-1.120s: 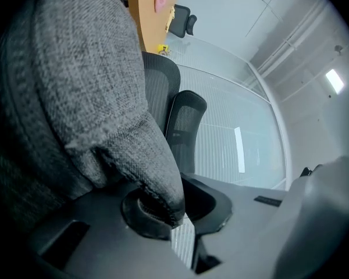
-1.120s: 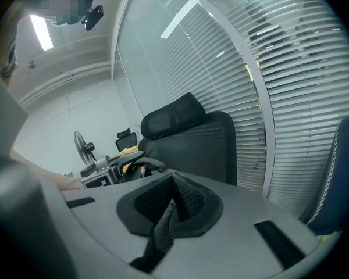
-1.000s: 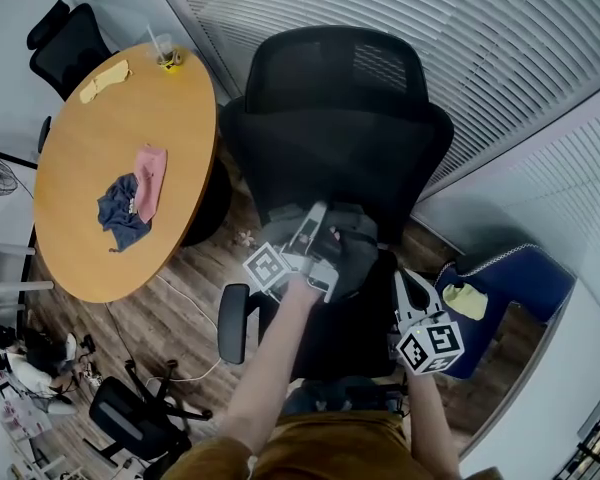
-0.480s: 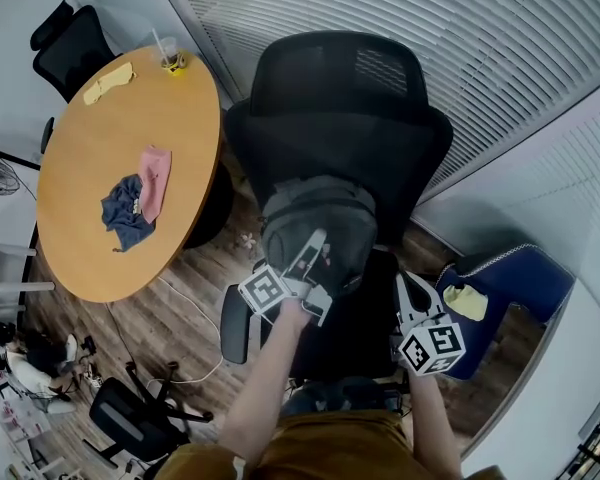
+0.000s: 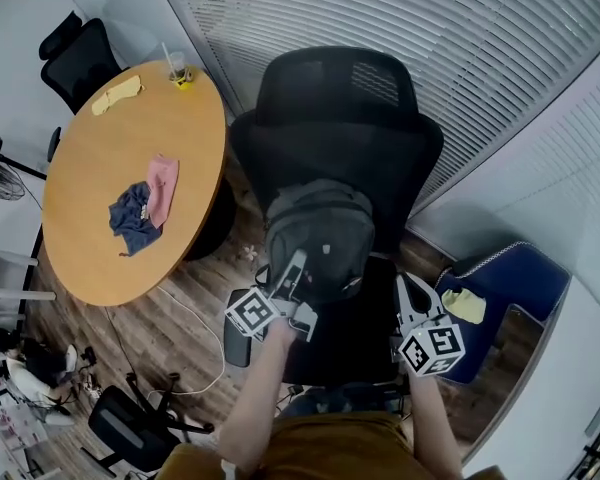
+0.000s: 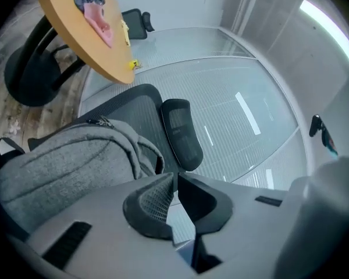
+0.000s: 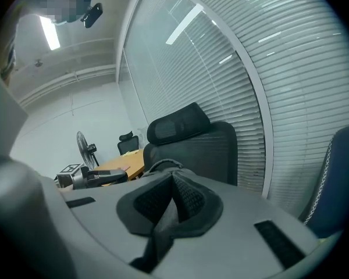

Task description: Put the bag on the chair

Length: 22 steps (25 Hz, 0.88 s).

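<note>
The grey backpack (image 5: 320, 233) stands on the seat of the black office chair (image 5: 340, 98), leaning against its backrest. My left gripper (image 5: 292, 265) hovers just in front of the bag's near side, apart from it. Its jaws have just been closing and now meet with nothing between them. In the left gripper view the bag (image 6: 70, 167) fills the lower left, beyond the gripper (image 6: 175, 179). My right gripper (image 5: 405, 286) is by the seat's right front corner, shut and empty. From the right gripper view (image 7: 173, 179) the bag's top (image 7: 163, 165) peeks above the jaws, before the chair (image 7: 192, 138).
A round wooden table (image 5: 90, 218) stands to the left with a blue cloth (image 5: 135, 213), a pink cloth (image 5: 162, 183), a yellow cloth (image 5: 118, 93) and a cup (image 5: 178, 68). A blue armchair (image 5: 505, 278) is at the right. Window blinds run behind the chair.
The left gripper held the bag over the seat; it has let go and drawn back toward me. The bag now rests on the seat. The right gripper has hardly moved.
</note>
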Tool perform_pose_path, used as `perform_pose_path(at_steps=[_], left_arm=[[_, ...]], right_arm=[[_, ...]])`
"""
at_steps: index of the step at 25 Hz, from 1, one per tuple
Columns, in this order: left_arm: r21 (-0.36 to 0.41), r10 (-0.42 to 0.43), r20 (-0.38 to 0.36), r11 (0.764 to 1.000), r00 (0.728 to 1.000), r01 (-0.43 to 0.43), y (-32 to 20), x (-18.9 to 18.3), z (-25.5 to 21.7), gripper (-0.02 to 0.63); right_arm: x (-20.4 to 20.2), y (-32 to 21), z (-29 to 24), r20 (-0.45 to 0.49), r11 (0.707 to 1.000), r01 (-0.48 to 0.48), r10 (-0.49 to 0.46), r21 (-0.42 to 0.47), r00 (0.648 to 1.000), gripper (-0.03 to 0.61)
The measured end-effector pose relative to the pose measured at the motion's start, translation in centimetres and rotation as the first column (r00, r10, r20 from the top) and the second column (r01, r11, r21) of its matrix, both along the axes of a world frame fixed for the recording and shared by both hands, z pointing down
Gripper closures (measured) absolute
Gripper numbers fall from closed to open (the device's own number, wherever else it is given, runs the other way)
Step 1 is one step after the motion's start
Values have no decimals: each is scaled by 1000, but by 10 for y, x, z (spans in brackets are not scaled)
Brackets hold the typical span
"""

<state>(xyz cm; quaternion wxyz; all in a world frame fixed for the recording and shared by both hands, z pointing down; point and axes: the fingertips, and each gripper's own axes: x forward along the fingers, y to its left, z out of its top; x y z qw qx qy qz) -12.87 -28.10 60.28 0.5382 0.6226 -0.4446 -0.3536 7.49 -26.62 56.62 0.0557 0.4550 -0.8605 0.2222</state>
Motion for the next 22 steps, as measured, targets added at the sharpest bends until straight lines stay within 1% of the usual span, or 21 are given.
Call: perform_pose_path(at_steps=[1,2,3,4,7,8,11,12,13,14,16,19,20,22], left_arm=[[-5,8,81,1000,997,-7,4,-4,0,574],[-8,26,190,1000,981,-24,7,-9,0,582],[2,44,288,999,957,-46,9,-10,-3,591],[24,57,357,997,932,-70,9,-10,-9,591],[78,84,486,987,870,-139,13,-1,-32,591],[87,95,535,982,839,-167,16,3,-39,591],[107,107,695,962,711,-250,26,16,-61,591],[121,100,727,955,679,-270,30,19,-70,591],[137,92,747,948,658,-288,35,22,-78,591],[154,83,761,940,643,-304,41,25,-85,591],[182,63,780,930,623,-321,52,26,-98,591],[194,38,793,930,608,-312,69,24,-111,591],[194,32,800,931,599,-310,75,24,-114,591],[181,22,826,936,564,-302,86,23,-119,591]], right_arm=[[0,2,-3,-3,1000,0,0,7,1000,566],[0,4,-5,-9,1000,3,-3,14,1000,566],[-1,6,-7,-16,1000,6,-5,20,1000,566],[-2,8,-9,-20,1000,8,-7,27,1000,566],[-3,14,-22,-20,998,6,-5,56,1000,566],[-3,16,-26,-20,998,6,-5,66,1000,566],[-5,25,-37,-12,996,5,-4,93,1000,566],[-5,29,-43,-8,995,2,-1,99,1000,566],[-6,34,-49,-4,994,-1,2,106,1000,566],[-7,38,-55,0,993,-3,3,115,1000,566],[-11,49,-63,7,991,1,-2,134,1000,566],[-14,67,-72,8,989,8,-9,149,1000,566],[-13,72,-75,8,988,7,-8,155,1000,566],[-11,82,-82,12,985,1,-4,172,1000,566]])
